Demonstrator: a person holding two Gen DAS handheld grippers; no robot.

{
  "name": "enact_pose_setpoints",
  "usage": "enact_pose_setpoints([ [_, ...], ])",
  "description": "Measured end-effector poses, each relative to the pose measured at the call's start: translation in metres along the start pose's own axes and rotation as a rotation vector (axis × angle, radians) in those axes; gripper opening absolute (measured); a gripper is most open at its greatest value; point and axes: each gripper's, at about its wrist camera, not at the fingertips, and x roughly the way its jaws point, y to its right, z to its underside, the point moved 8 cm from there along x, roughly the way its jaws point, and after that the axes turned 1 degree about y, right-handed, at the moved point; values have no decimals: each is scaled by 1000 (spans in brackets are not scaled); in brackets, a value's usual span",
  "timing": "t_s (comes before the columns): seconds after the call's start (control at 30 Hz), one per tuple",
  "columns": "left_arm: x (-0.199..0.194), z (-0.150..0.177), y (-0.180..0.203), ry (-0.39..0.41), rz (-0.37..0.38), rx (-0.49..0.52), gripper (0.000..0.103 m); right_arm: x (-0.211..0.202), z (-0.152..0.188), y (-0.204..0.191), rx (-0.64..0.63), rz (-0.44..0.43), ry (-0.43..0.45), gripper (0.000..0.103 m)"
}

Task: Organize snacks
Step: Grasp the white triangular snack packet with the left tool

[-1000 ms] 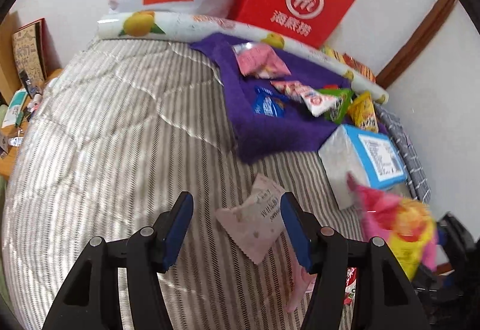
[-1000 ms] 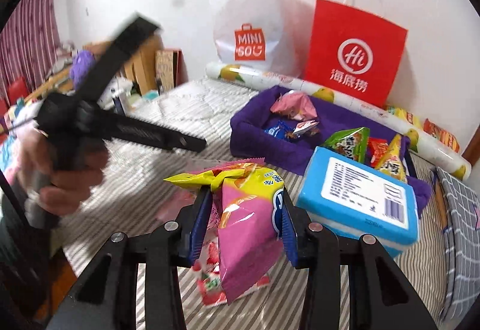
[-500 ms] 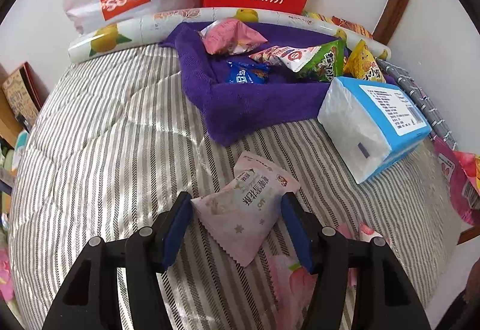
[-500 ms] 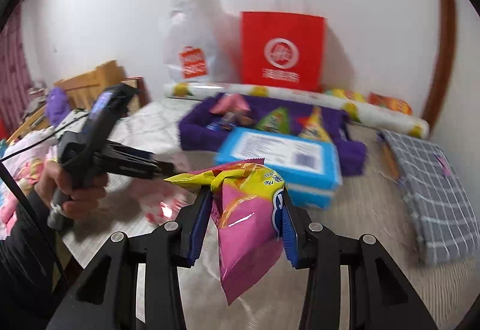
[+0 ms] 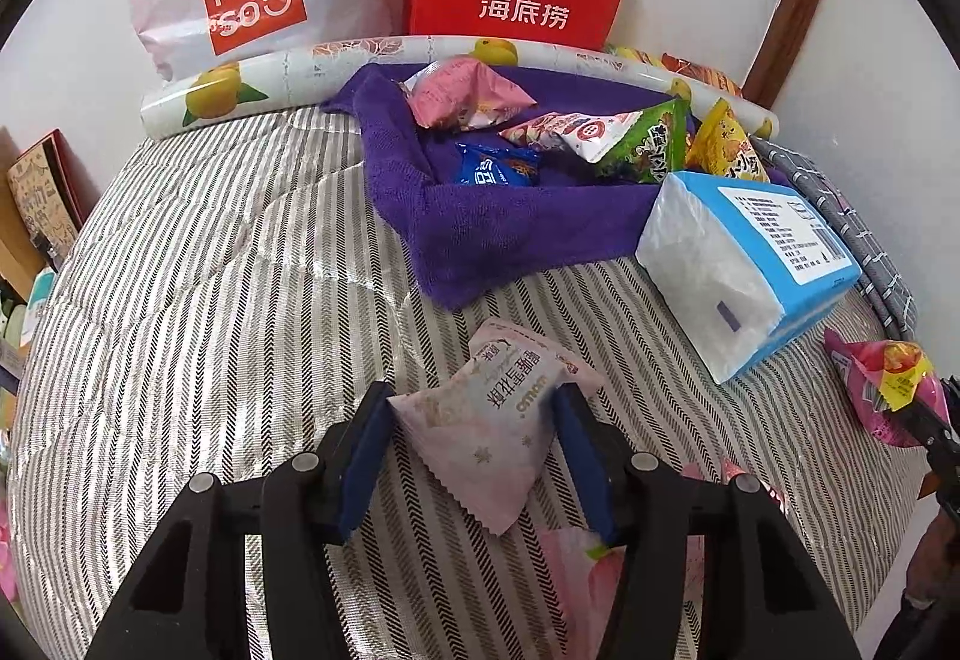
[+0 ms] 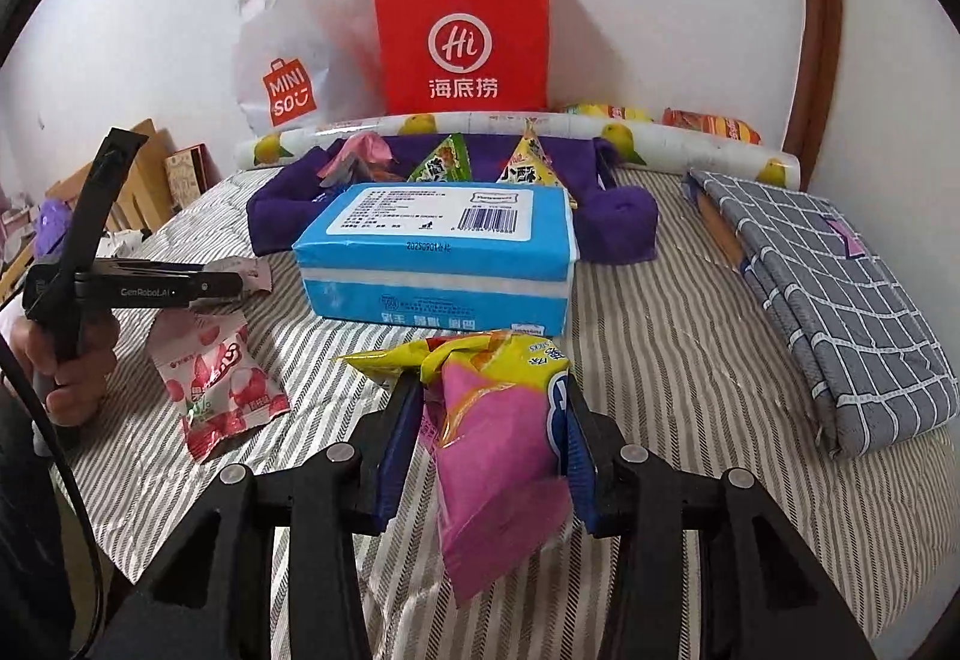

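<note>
My left gripper (image 5: 471,426) has its jaws around a pale pink snack packet (image 5: 492,420) lying on the striped bedcover; the pads touch its sides. My right gripper (image 6: 486,420) is shut on a pink and yellow chip bag (image 6: 492,438) and holds it above the bed. A purple cloth tray (image 5: 510,228) at the back holds several snack packets. A red and white strawberry candy bag (image 6: 216,384) lies under the left gripper (image 6: 228,285) in the right wrist view.
A blue tissue pack (image 6: 438,258) lies in front of the purple tray (image 6: 618,222). A red paper bag (image 6: 462,42), a white Miniso bag (image 6: 288,60) and a fruit-print roll (image 5: 360,72) stand by the wall. A folded grey checked cloth (image 6: 822,288) lies on the right.
My left gripper has moved forward and closed in around the pale pink packet. My right gripper has swung right with the chip bag and now faces the tissue pack.
</note>
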Motion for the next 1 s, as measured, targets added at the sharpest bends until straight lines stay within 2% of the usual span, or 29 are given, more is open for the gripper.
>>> enact_pose_setpoints([
  [0.2, 1, 0, 0, -4, -8, 10, 56, 7, 4, -1, 20, -3, 5, 53],
  [0.53, 2, 0, 4, -8, -8, 18, 57, 4, 4, 7, 111, -31, 19, 54],
  [0.77, 4, 1, 9, -21, -31, 56, 63, 6, 6, 8, 132, -48, -2, 58],
  [0.9, 4, 1, 11, -18, -23, 48, 62, 8, 8, 15, 165, -30, -15, 58],
  [1.0, 2, 1, 7, -9, -24, 32, 55, 7, 9, 19, 180, -31, -6, 54],
])
